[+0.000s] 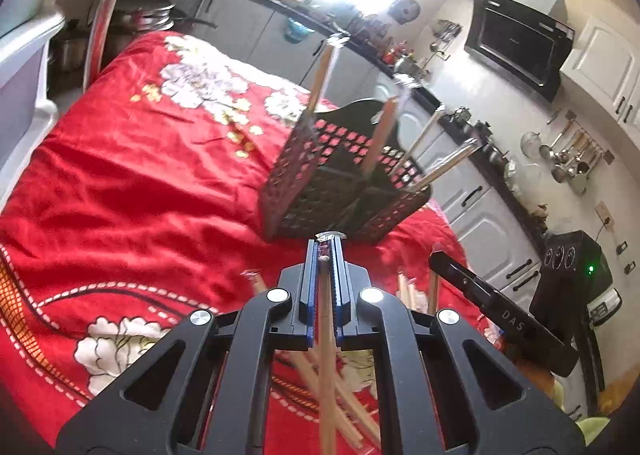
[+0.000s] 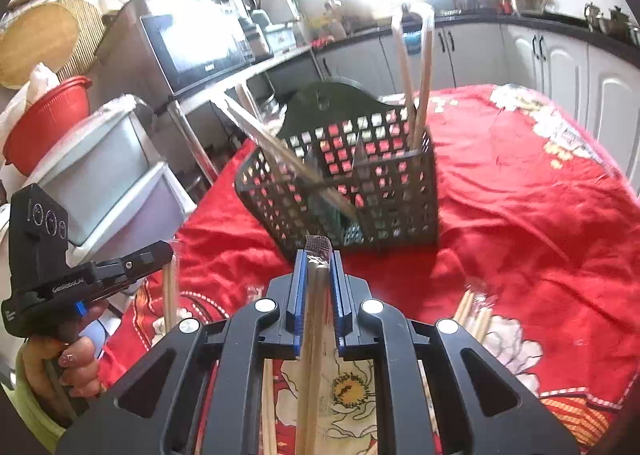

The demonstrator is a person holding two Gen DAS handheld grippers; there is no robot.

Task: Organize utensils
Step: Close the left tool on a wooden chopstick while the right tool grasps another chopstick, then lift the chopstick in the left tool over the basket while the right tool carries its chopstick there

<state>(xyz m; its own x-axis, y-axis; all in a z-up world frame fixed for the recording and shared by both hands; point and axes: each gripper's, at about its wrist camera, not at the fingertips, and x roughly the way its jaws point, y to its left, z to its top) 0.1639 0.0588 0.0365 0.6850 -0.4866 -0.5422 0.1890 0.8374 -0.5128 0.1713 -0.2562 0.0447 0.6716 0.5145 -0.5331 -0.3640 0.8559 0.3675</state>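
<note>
L gripper (image 1: 327,245) has its fingers clamped on a wooden chopstick (image 1: 326,355) w/ a metal tip, its shaft running back under the gripper; R gripper (image 2: 318,255) fingers are clamped on a wrapped wooden utensil (image 2: 316,335) w/ a dark textured tip. The black perforated utensil basket (image 2: 360,191) stands on the red floral cloth (image 1: 140,183) over the surface, just ahead of both grippers, holding several chopsticks (image 2: 416,87) upright or leaning in diff compartments. Loose chopsticks (image 2: 476,315) lie on the cloth near the grippers.
</note>
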